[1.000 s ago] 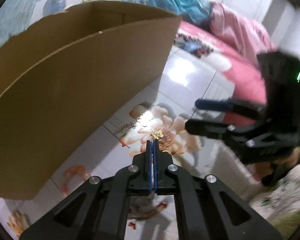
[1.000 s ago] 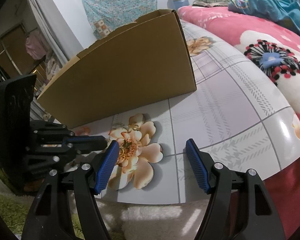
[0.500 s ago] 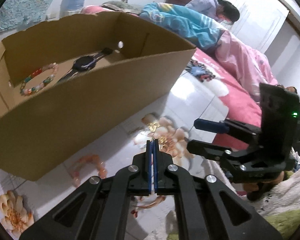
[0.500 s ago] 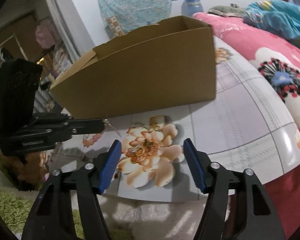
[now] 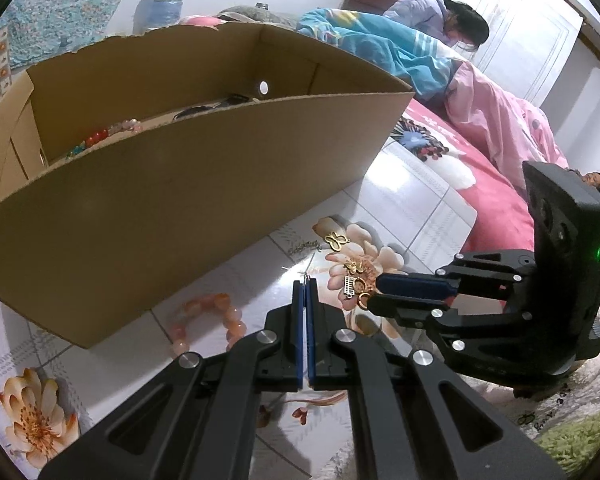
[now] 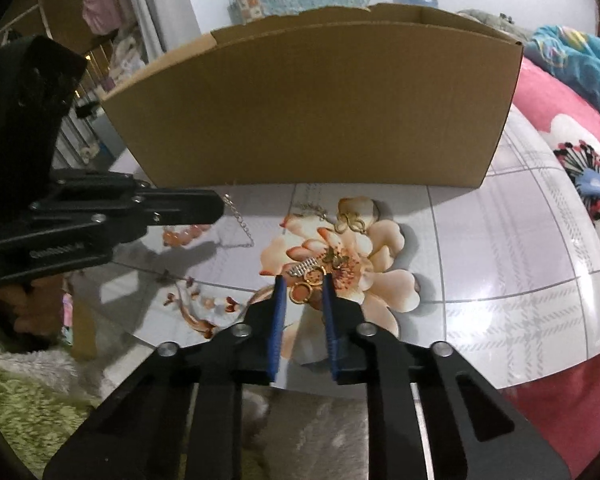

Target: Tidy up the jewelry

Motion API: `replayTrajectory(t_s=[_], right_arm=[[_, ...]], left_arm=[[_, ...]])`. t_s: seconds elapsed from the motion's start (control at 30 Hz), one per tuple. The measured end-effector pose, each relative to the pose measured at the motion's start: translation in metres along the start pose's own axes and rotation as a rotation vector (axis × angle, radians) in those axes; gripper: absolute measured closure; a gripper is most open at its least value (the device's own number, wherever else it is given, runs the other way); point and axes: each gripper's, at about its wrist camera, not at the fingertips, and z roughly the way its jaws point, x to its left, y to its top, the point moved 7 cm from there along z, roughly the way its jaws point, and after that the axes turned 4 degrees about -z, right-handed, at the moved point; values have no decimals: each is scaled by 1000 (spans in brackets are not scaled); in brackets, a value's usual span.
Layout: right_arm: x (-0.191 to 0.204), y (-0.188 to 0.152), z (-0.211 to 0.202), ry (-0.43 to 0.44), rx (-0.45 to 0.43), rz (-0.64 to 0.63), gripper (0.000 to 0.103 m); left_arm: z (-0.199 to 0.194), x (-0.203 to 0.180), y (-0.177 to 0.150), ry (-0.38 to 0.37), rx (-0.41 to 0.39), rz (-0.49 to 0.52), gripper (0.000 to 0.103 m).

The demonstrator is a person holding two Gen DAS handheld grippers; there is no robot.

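My left gripper [image 5: 305, 284] is shut on a thin silver chain [image 6: 240, 224], which hangs from its tip [image 6: 220, 209] down to the glossy floral table [image 6: 500, 240]. My right gripper [image 6: 303, 280] is closing, with a narrow gap still showing; gold rings [image 6: 300, 292] lie on the table between its fingertips. A silver charm [image 6: 304, 268] and a gold butterfly pendant [image 6: 352, 222] lie just beyond. In the left wrist view the right gripper [image 5: 374, 294] comes in from the right at the rings [image 5: 362, 300]. A pink bead bracelet [image 5: 208, 320] lies near the cardboard box [image 5: 180, 200].
The box [image 6: 312, 112] stands behind the jewelry and holds a colourful bead bracelet [image 5: 100, 138] and a dark watch [image 5: 204, 110]. A person [image 5: 440, 20] lies on the pink bed [image 5: 492, 208] to the right. A green rug [image 6: 20, 400] lies below the table's near edge.
My right gripper's jaws have narrowed from wide apart to a small gap around the gold rings. The left gripper has shifted, still shut on the chain; the box's inside came into its view.
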Motion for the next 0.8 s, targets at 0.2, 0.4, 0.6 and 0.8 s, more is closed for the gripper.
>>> replayTrajectory(t_s=[0.2,0.4,0.6,0.8], right_arm=[[10,2,6,-59,15,-67,89],[26,-1,9,-86,11,-99,94],[18,-4,3,-68,3,-74,103],[14,-9,-7,-56,-15,-60,103]], left_arm=[[1,1,0,-2,-1,-2,102],[1,1,-1,-1,-2,1,102],[0,1,0,2,-6,5,102],[-8,-4,1,6,-20,15,102]])
